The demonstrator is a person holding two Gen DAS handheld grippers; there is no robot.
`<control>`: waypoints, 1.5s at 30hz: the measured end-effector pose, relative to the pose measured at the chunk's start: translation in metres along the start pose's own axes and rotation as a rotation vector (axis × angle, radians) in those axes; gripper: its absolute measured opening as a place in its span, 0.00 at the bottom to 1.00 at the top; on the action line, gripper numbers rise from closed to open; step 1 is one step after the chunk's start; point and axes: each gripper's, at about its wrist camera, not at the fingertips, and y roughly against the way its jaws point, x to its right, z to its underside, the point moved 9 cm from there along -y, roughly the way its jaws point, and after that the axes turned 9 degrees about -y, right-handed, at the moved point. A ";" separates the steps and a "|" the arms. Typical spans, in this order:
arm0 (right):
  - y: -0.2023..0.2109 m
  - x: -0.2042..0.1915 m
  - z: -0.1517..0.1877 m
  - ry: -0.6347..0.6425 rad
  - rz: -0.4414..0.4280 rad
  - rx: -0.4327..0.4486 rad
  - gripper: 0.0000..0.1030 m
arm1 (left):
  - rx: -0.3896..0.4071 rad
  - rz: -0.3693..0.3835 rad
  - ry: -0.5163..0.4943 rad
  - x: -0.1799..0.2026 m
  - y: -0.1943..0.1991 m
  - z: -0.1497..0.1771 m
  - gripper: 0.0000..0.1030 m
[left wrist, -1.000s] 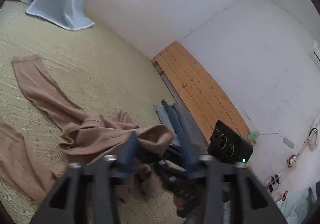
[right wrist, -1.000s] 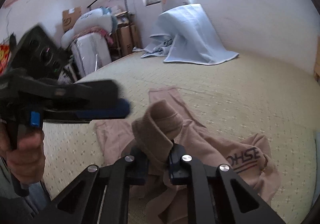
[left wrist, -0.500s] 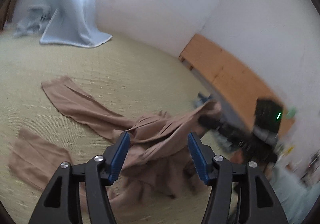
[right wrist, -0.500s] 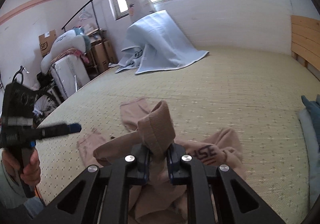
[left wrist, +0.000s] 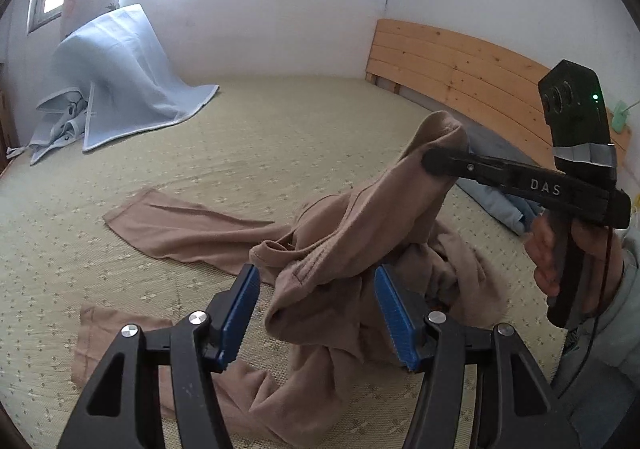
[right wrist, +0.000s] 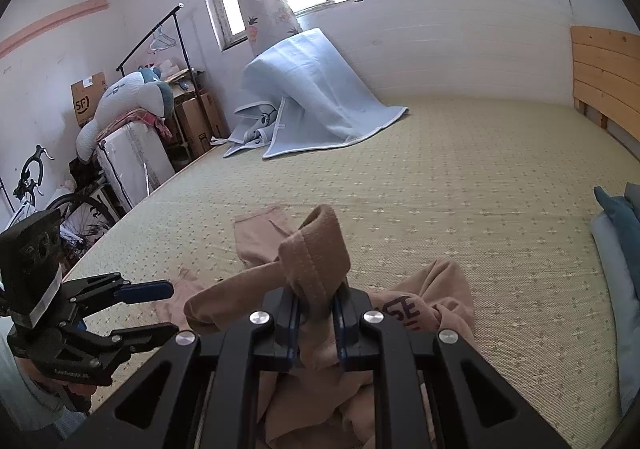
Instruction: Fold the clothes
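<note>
The right gripper [right wrist: 316,323] is pinching a cuff [right wrist: 316,245] of the tan garment [left wrist: 344,249], lifting it. The left gripper [left wrist: 316,313] is gaping wide, empty.

Your right gripper [left wrist: 442,165] carries white letters "DAS" on its black arm. The cardboard box [right wrist: 89,95] behind the plush toy bears a black "SF" logo. The tan sweatshirt [right wrist: 424,313] shows dark print, partly folded under; only "SE" reads. Nothing else is legible.
</note>
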 end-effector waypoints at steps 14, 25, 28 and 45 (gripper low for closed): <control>0.004 -0.002 0.002 0.011 -0.015 -0.005 0.14 | -0.023 -0.027 -0.040 0.004 -0.009 0.000 0.50; 0.007 -0.001 0.004 0.016 -0.019 -0.009 0.14 | -0.053 -0.043 -0.038 0.004 -0.019 0.002 0.35; 0.008 -0.001 0.005 0.018 -0.019 -0.012 0.14 | -0.058 -0.048 -0.039 0.004 -0.021 0.002 0.30; 0.004 0.000 0.008 0.021 -0.002 -0.014 0.49 | 0.030 0.057 0.252 -0.033 -0.002 -0.006 0.06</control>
